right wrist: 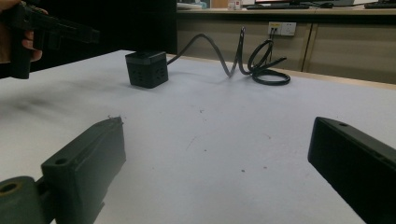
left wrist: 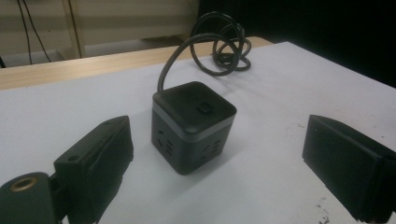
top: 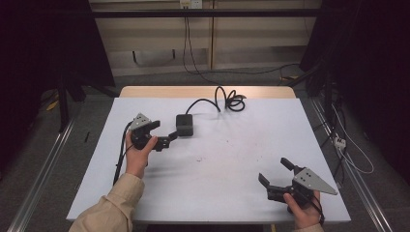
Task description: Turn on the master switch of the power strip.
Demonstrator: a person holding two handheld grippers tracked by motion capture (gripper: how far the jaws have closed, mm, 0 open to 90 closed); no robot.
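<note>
Left gripper [top: 170,137] sits left of centre in the high view, jaws spread and released, pointing at the cube [top: 184,124] just beside its tips. In the left gripper view the cube [left wrist: 193,126] stands between the two black jaws but farther off; neither jaw touches it. It is a dark power cube with sockets on its sides and a button on top, upright on the white table [top: 232,154].

Cube location: upper middle of the high view, on the table surface. Its cord [top: 223,100] runs up and right to a loose coil near the table's far edge.

Right gripper [top: 274,173] is at the lower right of the high view, jaws also spread, holding nothing, well apart from the cube. In the right gripper view the cube [right wrist: 146,69] appears in the upper left, with bare table between it and the jaws.

Progress, as judged:
- Approach by the left gripper: nearly complete.
- Grasp: not yet made; the jaws must advance around the cube and clench.
- Lifting or moving the cube: not begun.
- Cord: untouched and coiled.
</note>
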